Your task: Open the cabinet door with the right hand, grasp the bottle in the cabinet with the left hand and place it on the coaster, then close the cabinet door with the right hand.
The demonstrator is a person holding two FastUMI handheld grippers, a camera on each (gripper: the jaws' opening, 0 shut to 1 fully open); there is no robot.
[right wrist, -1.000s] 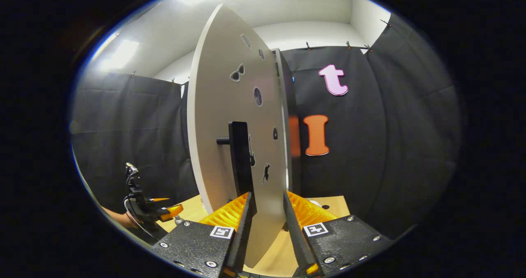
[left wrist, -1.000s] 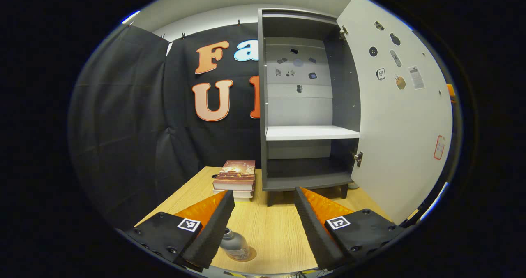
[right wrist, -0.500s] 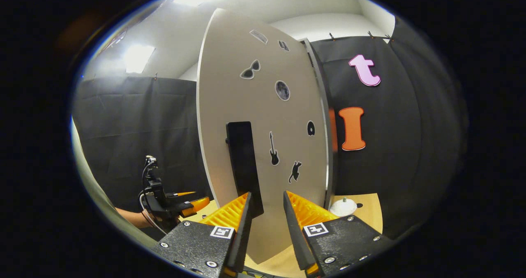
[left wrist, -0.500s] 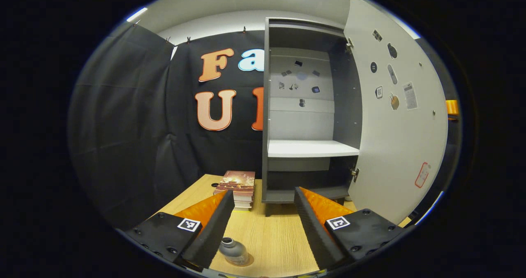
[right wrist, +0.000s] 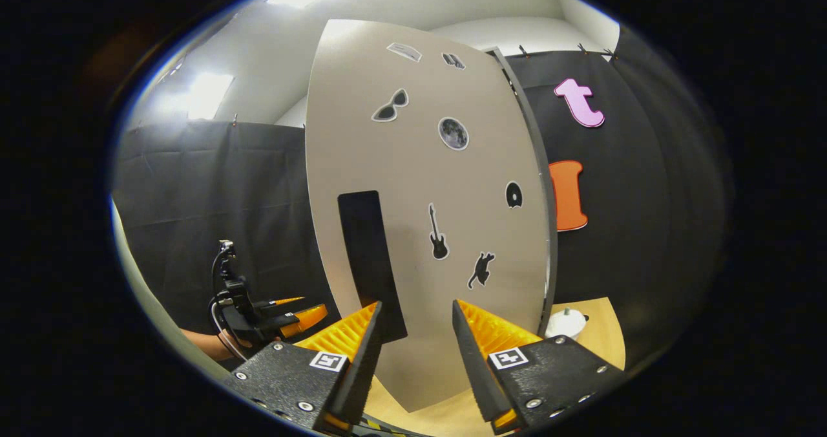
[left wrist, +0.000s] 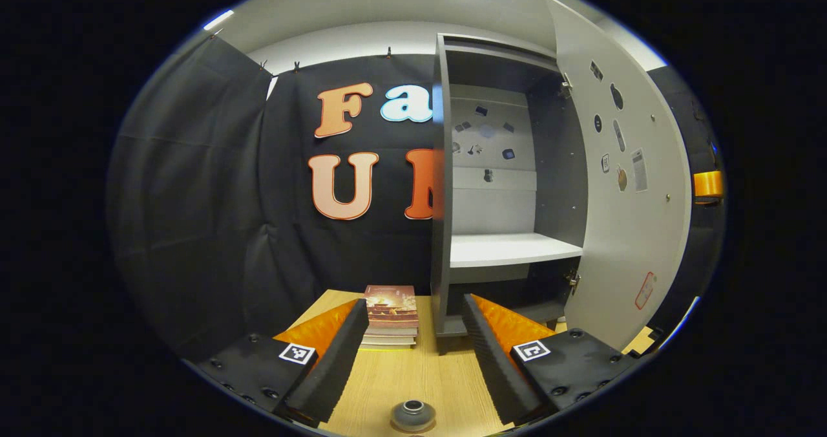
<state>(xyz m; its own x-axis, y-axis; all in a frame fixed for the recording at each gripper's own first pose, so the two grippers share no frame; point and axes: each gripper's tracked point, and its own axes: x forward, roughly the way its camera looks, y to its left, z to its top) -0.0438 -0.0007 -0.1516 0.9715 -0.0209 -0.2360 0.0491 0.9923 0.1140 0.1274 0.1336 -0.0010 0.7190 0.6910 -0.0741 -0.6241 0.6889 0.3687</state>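
- Left gripper view: the left claw [left wrist: 413,333] is wide open and holds nothing.
- The bottle [left wrist: 413,415] stands on the wooden bench [left wrist: 413,375], low down between the two fingers [left wrist: 336,353]. We look down on its gray cap. Neither finger touches it. I cannot see a coaster under it.
- The cabinet [left wrist: 504,185] stands at the back of the bench. It is gray inside, with a white shelf [left wrist: 513,249] across the middle. Nothing sits on the shelf.
- The cabinet door [left wrist: 623,185] is swung open on the right side. It has small stickers on it.
- A pile of books [left wrist: 390,308] lies on the bench just beside the cabinet, on its left.
- Right gripper view: the right claw [right wrist: 413,353] is open too and holds nothing.
- The front of the door [right wrist: 426,230] is right ahead of it. The black handle [right wrist: 371,262] is a tall bar, and its bottom end goes behind the left finger [right wrist: 358,359]. I cannot tell if that finger touches it.
- A small white thing [right wrist: 566,322] sits on the bench past the door's edge.
- Far off on the left, the other claw [right wrist: 284,314] shows, held by a hand [right wrist: 210,345].
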